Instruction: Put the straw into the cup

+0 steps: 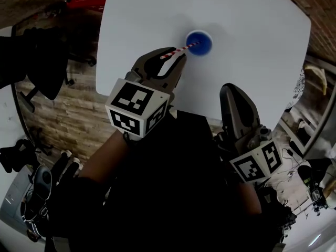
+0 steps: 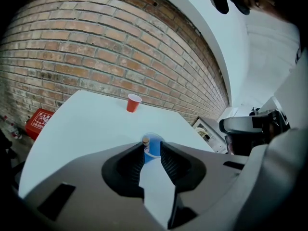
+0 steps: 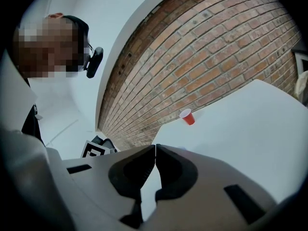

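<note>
**A:** Which step is going on?

**B:** Insertion. The left gripper (image 1: 170,56) is clamping a thin red-and-white striped straw (image 1: 181,49), whose far end is lying over the mouth of the blue cup (image 1: 206,43) on the white bench (image 1: 252,46). I can't tell whether it's dipping inside.

**A:** And next?

**B:** I'm judging it needs tipping steeper, lowering, then releasing. The right gripper (image 1: 230,90) is hovering nearer the person, jaws together on nothing.
</note>
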The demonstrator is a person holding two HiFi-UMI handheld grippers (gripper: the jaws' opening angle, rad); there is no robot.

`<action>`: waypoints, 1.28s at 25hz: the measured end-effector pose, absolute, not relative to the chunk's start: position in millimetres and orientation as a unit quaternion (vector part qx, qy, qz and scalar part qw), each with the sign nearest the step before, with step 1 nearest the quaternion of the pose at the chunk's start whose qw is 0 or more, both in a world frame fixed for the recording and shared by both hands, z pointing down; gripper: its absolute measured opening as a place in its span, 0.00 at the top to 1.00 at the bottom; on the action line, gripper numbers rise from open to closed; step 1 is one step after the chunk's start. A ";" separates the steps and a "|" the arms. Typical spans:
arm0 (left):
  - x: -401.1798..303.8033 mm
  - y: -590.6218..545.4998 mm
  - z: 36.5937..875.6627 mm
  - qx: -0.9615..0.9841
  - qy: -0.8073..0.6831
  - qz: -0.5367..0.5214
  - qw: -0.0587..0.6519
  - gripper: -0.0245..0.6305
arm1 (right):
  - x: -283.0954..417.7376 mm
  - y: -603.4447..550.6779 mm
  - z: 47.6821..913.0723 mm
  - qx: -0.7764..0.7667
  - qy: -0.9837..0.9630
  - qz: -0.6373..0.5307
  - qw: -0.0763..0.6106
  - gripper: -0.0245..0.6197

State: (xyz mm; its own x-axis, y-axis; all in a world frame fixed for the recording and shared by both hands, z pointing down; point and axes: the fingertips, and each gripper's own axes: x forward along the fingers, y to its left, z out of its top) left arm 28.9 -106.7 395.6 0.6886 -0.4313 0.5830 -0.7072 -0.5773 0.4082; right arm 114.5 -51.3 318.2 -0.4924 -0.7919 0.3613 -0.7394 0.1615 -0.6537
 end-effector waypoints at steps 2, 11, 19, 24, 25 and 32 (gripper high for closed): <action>26.2 -105.5 393.3 0.861 -0.333 0.216 0.318 0.80 | 112.8 -51.6 314.8 -0.501 0.764 -0.405 0.033 0.92; 10.8 -97.0 375.3 0.853 -0.360 0.205 0.317 0.77 | 108.5 -44.5 297.1 -0.491 0.777 -0.393 0.031 0.92; -9.8 -80.1 348.9 0.850 -0.382 0.188 0.309 0.77 | 104.0 -42.6 281.0 -0.485 0.789 -0.374 0.032 0.92; -12.2 -67.4 327.7 0.858 -0.381 0.173 0.296 0.77 | 103.4 -38.6 272.7 -0.483 0.795 -0.367 0.035 0.92; -12.2 -65.6 324.3 0.861 -0.381 0.172 0.291 0.77 | 103.2 -37.9 271.3 -0.482 0.796 -0.365 0.035 0.92; -16.1 -56.2 301.0 0.872 -0.380 0.166 0.261 0.77 | 100.8 -29.5 259.9 -0.479 0.804 -0.352 0.036 0.92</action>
